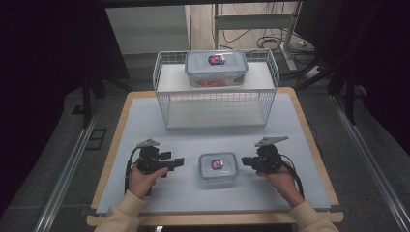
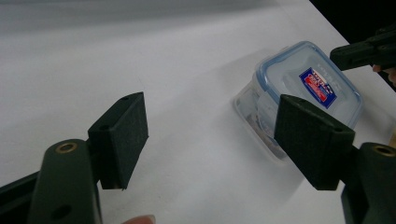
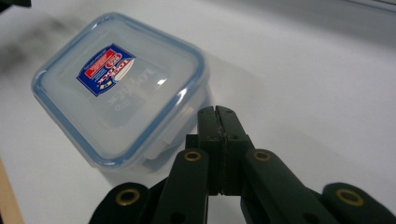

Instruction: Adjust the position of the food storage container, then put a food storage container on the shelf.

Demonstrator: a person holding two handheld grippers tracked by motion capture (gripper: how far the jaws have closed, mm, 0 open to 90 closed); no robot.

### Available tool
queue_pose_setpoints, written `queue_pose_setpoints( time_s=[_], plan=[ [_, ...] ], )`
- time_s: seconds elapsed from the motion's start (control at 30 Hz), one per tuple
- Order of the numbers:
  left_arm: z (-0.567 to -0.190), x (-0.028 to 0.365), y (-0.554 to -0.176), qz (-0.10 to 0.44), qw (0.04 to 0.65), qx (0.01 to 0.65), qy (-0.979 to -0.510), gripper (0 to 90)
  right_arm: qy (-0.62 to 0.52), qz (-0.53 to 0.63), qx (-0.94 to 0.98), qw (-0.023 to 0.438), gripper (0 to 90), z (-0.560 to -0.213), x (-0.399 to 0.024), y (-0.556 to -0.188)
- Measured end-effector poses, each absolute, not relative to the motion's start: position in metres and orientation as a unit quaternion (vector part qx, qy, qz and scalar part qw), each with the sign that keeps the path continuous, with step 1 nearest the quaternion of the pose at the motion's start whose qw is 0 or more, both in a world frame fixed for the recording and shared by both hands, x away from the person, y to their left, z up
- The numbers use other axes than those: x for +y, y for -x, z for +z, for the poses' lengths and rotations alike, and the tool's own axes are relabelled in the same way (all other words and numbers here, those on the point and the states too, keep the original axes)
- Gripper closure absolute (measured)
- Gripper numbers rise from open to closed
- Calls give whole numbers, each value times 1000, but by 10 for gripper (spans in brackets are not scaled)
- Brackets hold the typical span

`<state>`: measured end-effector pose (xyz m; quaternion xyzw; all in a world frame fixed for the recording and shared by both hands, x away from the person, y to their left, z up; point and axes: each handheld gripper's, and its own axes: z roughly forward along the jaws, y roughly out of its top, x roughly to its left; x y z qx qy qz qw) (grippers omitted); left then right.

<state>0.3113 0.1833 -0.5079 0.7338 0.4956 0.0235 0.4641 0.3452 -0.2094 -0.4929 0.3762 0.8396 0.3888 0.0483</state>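
Right gripper (image 1: 245, 160): jaws pressed flat together, nothing between them, tips just beside the small container (image 1: 218, 167) at its 3 o'clock side in the high view; in the right gripper view (image 3: 218, 114) the closed tips sit next to the container's (image 3: 122, 88) side clasp, can't tell if touching. Left gripper (image 1: 178, 163): jaws spread wide, holding nothing, pointing at the container from its 9 o'clock, a gap of bare mat between; left gripper view (image 2: 212, 135) shows the container (image 2: 308, 91) past the far pad (image 2: 310, 135), partly hidden by it, with the right gripper's tips (image 2: 366, 53) above its lid edge at 2 o'clock. Nothing stands between either gripper and the container. Small container: square, clear, blue-rimmed lid shut with a red-blue label, sits at 6 o'clock on the light mat (image 1: 145, 121) over the wooden table (image 1: 118, 130), roughly centred between the two hands. Contents unclear, something dark low inside. At 12 o'clock on the table: white wire basket (image 1: 164, 96) with an upper shelf; a large container (image 1: 216, 67) of the same type, lid on, sits on that shelf, reddish contents at the bottom, can't make out more. Lower basket level holds nothing visible. Cables on the floor beyond at 1 o'clock.
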Motion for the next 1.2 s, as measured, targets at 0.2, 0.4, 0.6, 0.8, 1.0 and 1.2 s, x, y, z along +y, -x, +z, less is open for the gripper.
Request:
queue_pose_setpoints(
  time_s=[0.2, 0.4, 0.6, 0.8, 1.0, 1.2],
  plan=[
    [-502, 178, -307, 42, 458, 492, -739, 245, -379, 416, 826, 22, 845, -487, -223, -345],
    [-500, 170, -305, 14, 469, 495, -731, 204, -392, 433, 812, -5, 494, -486, -227, -347],
    [-504, 159, -306, -12, 472, 498, -728, 188, -392, 444, 805, -36, 360, -488, -224, -349],
    [-511, 140, -309, -49, 473, 501, -723, 177, -398, 443, 802, -57, 277, -493, -214, -354],
    [-521, 126, -316, -85, 468, 508, -719, 176, -416, 439, 793, -75, 233, -502, -209, -364],
    [-530, 114, -319, -116, 466, 512, -712, 190, -419, 431, 793, -99, 233, -510, -204, -365]
  ],
)
